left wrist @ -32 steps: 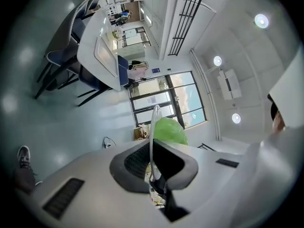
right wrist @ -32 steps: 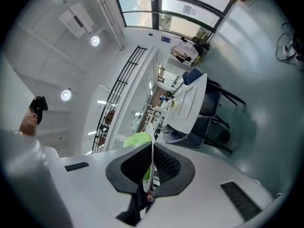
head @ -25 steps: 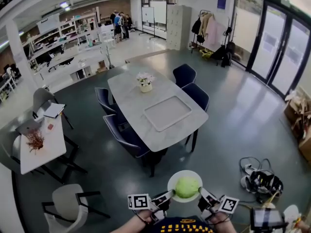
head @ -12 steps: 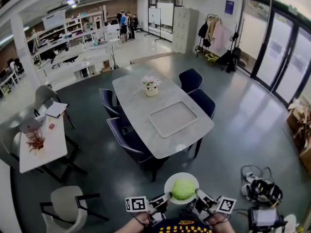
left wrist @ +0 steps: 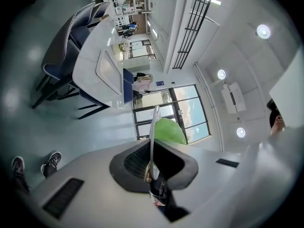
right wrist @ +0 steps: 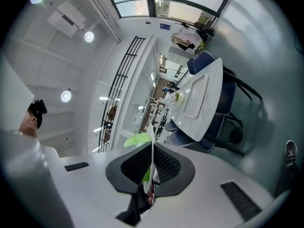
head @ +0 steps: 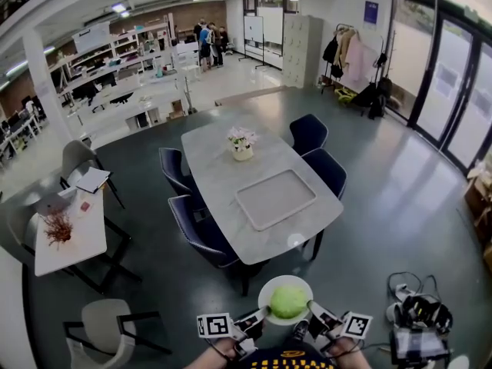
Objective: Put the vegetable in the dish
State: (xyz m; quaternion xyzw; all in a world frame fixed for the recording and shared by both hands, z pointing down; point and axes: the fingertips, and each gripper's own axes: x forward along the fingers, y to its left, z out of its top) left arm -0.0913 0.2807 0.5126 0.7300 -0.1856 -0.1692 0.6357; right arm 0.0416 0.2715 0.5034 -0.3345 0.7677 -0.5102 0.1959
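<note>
Compared with one second ago, the long table [head: 214, 169] stands lower in the head view and nearer to the dish, while both grippers keep the same hold. The round green vegetable [head: 289, 301] lies in the middle of the white dish [head: 266, 294] and covers most of it. The dish rests on no surface: it is carried in the air above the grey floor [head: 384, 206], just before the near corner of the table.

The left gripper [head: 263, 314] is clenched on the left rim of the dish. In the left gripper view the rim stands edge-on between the two dark pads, which press on it from both sides, and the vegetable shows green behind it. The right gripper [head: 313, 309] is clamped on the right rim in the same manner (its own view shows the thin white edge pinched between the pads).

On the table, a pale rectangular tray [head: 275, 198] lies toward the near end, and a flower pot [head: 243, 146] stands toward the far end. Dark blue chairs [head: 198, 231] stand along both long edges of the table.
</note>
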